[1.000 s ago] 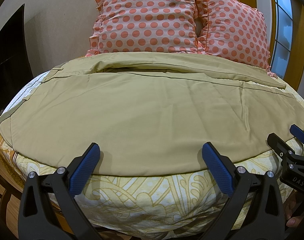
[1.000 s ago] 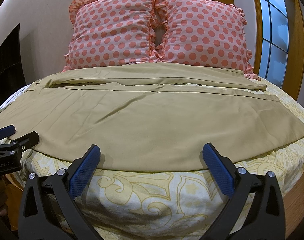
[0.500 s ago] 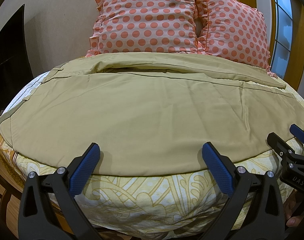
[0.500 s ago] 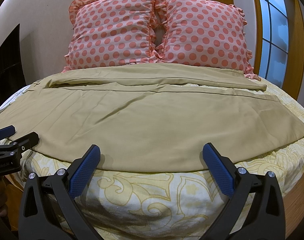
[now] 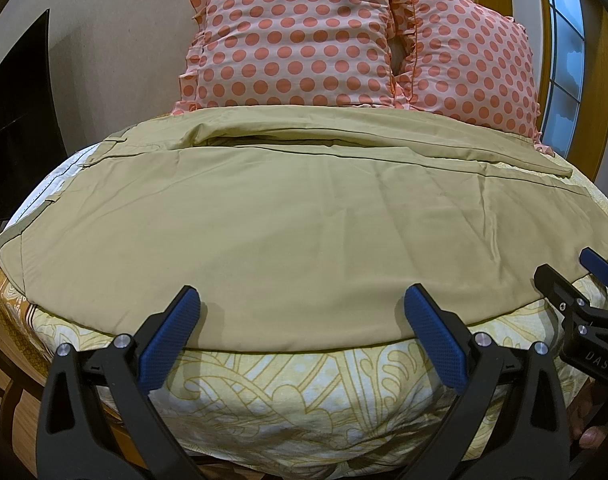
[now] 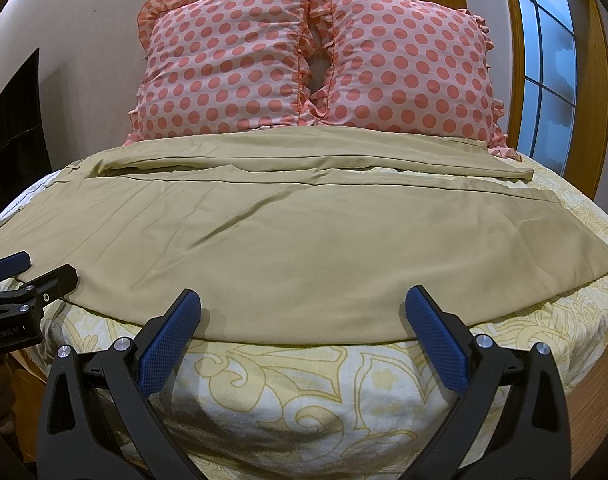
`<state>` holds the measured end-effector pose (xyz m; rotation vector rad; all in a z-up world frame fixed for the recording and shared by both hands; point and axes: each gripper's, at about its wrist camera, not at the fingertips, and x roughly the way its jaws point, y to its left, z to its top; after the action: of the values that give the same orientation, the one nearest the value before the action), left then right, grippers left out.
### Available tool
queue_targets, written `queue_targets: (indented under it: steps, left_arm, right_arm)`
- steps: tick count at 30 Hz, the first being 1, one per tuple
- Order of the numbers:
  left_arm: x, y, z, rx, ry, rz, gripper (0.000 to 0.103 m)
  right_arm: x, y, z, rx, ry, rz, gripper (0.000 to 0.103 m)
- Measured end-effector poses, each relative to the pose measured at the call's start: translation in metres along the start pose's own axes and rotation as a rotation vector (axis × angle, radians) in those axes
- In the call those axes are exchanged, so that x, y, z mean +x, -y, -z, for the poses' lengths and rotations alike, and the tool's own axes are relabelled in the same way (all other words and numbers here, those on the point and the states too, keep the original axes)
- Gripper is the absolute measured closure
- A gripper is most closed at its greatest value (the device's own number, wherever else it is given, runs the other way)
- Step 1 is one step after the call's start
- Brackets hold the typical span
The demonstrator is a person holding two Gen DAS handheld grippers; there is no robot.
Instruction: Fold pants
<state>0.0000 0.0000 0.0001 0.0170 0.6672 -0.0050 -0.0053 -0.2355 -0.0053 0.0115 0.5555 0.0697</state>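
Observation:
Khaki pants [image 5: 296, 224] lie spread flat across the bed, waist to the left, legs running right; they also show in the right wrist view [image 6: 288, 240]. My left gripper [image 5: 302, 320] is open and empty, just short of the pants' near edge. My right gripper [image 6: 302, 320] is open and empty at the near edge further right. Each gripper shows in the other's view: the right one [image 5: 576, 280] at the right edge, the left one [image 6: 36, 272] at the left edge.
The bed has a yellow patterned sheet [image 6: 304, 392]. Two pink polka-dot pillows [image 6: 232, 64] [image 6: 408, 64] stand against the wall behind the pants. A window [image 6: 548, 60] is at the right. A dark panel [image 5: 16, 120] is at the left.

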Motion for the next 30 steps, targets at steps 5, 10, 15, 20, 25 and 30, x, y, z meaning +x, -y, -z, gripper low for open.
queue_targets:
  steps: [5,10,15,20,25,30]
  left_arm:
    - [0.000,0.000,0.000,0.000,0.001,0.000,0.002]
    - [0.000,0.000,0.000,0.000,0.001,0.000,0.002]
    - [0.000,0.000,0.000,0.000,0.001,-0.001,0.002]
    - [0.000,0.000,0.000,0.004,0.001,0.003,0.002]
    - [-0.006,-0.012,-0.013,-0.010,-0.029,0.052,0.002]
    - [-0.007,-0.023,-0.039,-0.026,0.025,0.005,0.002]
  right_arm:
    - [0.000,0.000,0.001,0.000,0.001,0.000,0.001]
    - [0.000,0.000,0.001,0.000,0.002,0.000,0.001]
    - [0.001,-0.001,0.004,0.000,0.003,-0.001,0.001]
    - [-0.004,-0.006,0.001,-0.003,-0.033,-0.017,0.001]
    - [-0.001,0.036,-0.057,0.065,-0.044,-0.012,0.001]
    - [0.045,0.104,-0.127,0.238,-0.092,0.053,0.001]
